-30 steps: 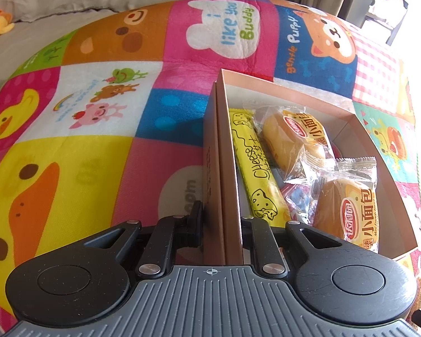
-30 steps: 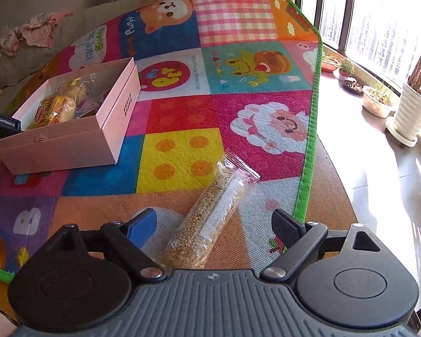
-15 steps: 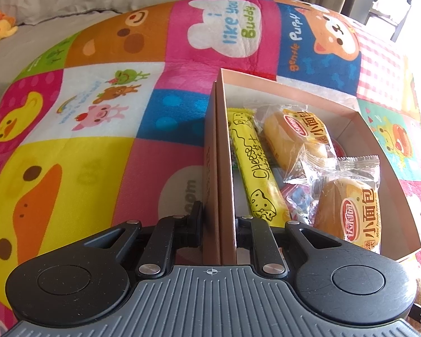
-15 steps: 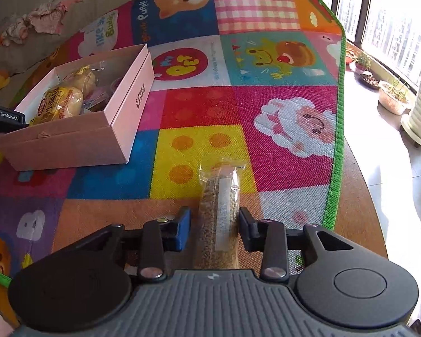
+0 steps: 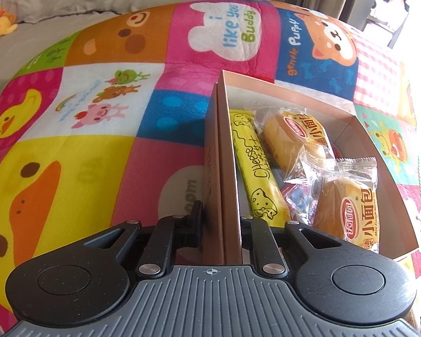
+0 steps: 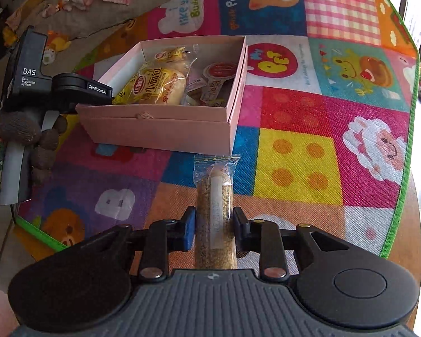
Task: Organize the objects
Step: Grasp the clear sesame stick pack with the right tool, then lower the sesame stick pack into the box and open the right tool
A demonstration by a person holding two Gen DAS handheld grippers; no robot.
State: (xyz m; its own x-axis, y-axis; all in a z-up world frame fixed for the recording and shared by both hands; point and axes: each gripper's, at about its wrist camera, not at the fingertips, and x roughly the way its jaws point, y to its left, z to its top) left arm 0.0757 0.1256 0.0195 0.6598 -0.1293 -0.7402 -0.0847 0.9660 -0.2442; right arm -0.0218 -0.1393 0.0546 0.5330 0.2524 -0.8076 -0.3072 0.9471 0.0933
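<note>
One pink box sits on one patchwork play mat. Inside the box: two wrapped small buns, one at 12 o'clock and one at 4 o'clock in the left wrist view, one yellow cheese stick along its 9 o'clock wall, and a few smaller packets, too jumbled to count. One clear grain-filled snack bar lies outside, at the box's 6 o'clock. Two grippers: left, right.
</note>
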